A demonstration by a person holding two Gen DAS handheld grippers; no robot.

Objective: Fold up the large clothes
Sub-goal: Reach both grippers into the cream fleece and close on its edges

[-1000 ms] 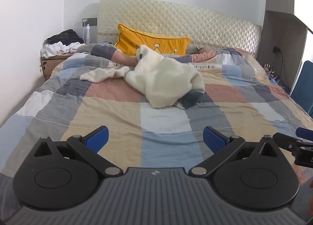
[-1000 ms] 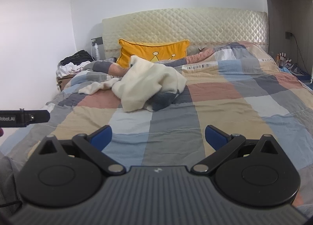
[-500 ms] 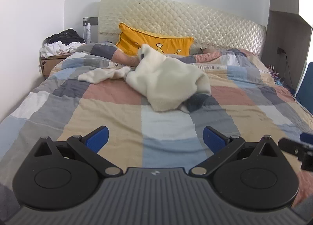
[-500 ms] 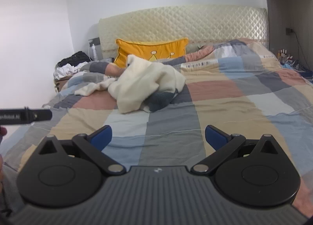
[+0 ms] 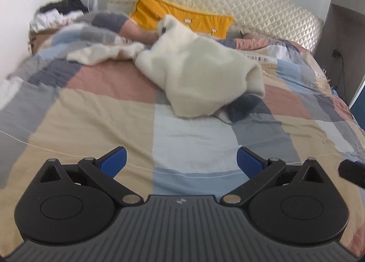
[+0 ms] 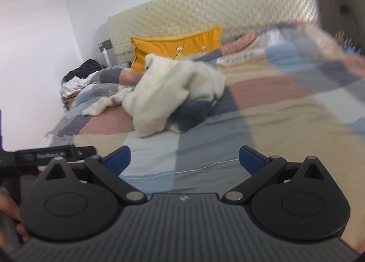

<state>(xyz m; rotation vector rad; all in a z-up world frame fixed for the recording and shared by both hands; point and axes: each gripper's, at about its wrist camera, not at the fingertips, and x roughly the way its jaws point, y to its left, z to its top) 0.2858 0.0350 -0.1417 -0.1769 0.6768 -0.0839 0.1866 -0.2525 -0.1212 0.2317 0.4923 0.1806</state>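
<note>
Crumpled cream knit sweater (image 5: 200, 72) lies ahead on checked patchwork bedspread (image 5: 95, 123); our left gripper (image 5: 181, 161) and right gripper (image 6: 184, 158) both spread wide, empty.

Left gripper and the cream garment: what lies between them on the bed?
Only bare patchwork quilt lies between the open left gripper and the cream garment; the left wrist view shows it.

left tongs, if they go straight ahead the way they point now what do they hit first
Probably the cream sweater heaped mid-bed. The open left tongs hover over bare patchwork quilt, nothing between them and the heap. If they angle down, the quilt comes first; depth is unclear.
</note>
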